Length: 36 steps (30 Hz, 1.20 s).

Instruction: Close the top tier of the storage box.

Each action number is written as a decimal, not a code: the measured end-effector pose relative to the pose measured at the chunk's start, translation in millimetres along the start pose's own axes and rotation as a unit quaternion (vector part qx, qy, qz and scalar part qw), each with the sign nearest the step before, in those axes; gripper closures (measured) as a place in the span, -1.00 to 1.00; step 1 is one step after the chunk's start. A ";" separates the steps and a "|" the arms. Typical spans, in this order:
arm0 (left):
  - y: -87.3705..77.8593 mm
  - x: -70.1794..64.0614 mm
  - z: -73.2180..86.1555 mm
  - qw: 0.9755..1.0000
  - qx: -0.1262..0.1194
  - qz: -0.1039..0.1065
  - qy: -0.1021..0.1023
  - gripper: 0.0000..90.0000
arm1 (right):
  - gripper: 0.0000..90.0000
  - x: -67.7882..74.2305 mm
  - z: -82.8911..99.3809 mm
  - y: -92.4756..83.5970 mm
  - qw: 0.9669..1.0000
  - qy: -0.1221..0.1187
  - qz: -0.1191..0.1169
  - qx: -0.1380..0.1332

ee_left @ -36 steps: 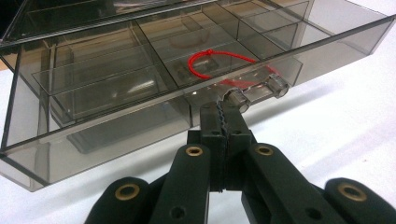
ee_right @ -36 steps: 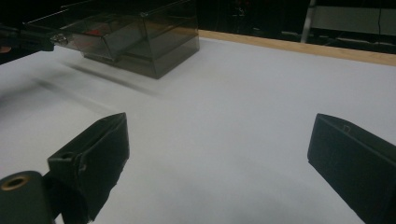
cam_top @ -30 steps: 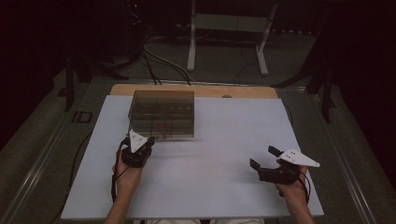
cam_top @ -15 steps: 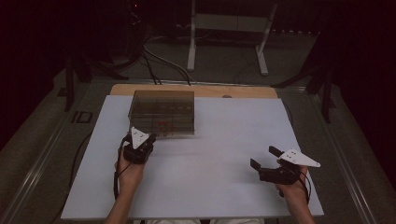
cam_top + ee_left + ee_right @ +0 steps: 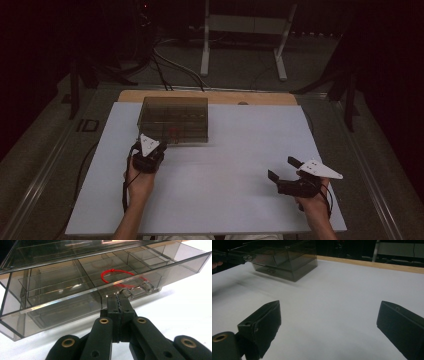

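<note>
White table is set with a smoked clear drawer box at far left. Its top drawer is seen partly out, red string loop inside. Left gripper is clamped shut at the drawer's handle. Right gripper is held wide open, nothing gripped, near right.

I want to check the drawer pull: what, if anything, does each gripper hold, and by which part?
The left gripper is shut on the clear drawer handle of the smoky box. The right gripper is open, holding nothing.
</note>
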<state>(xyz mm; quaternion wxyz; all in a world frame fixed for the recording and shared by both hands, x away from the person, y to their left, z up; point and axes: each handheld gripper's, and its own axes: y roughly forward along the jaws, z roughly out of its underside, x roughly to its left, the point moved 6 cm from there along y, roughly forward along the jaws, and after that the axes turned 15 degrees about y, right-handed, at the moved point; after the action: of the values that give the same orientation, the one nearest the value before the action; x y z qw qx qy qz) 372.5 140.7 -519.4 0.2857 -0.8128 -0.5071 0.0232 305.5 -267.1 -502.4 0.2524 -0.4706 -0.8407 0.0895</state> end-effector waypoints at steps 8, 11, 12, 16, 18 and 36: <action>4.0 1.1 1.4 1.000 0.004 -0.002 -0.005 1.00 | -0.87 -0.6 -0.2 -0.3 1.000 0.000 0.001 -0.001; 5.2 1.5 1.6 1.000 0.005 -0.003 -0.007 1.00 | -0.87 -0.4 -0.3 -0.1 1.000 0.001 0.001 -0.001; 5.8 1.7 1.9 1.000 0.005 -0.003 -0.007 1.00 | -0.87 -0.3 -0.3 -0.1 1.000 0.000 0.001 -0.001; 8.5 0.8 2.4 1.000 0.009 -0.002 -0.007 1.00 | -0.87 -0.4 -0.4 -0.4 1.000 0.000 0.001 -0.002; 10.1 0.3 2.5 1.000 0.008 -0.002 -0.009 1.00 | -0.87 -1.0 -0.5 -0.6 1.000 0.000 0.002 -0.002; 15.2 8.2 -1.2 1.000 0.009 -0.010 -0.023 1.00 | -0.87 -1.9 -0.5 -1.1 1.000 -0.001 0.004 -0.002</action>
<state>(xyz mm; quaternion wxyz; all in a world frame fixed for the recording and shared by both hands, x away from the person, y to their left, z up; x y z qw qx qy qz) 389.1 142.2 -523.7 0.2814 -0.8043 -0.5215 0.0440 305.7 -269.3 -502.2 0.2507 -0.4740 -0.8393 0.0895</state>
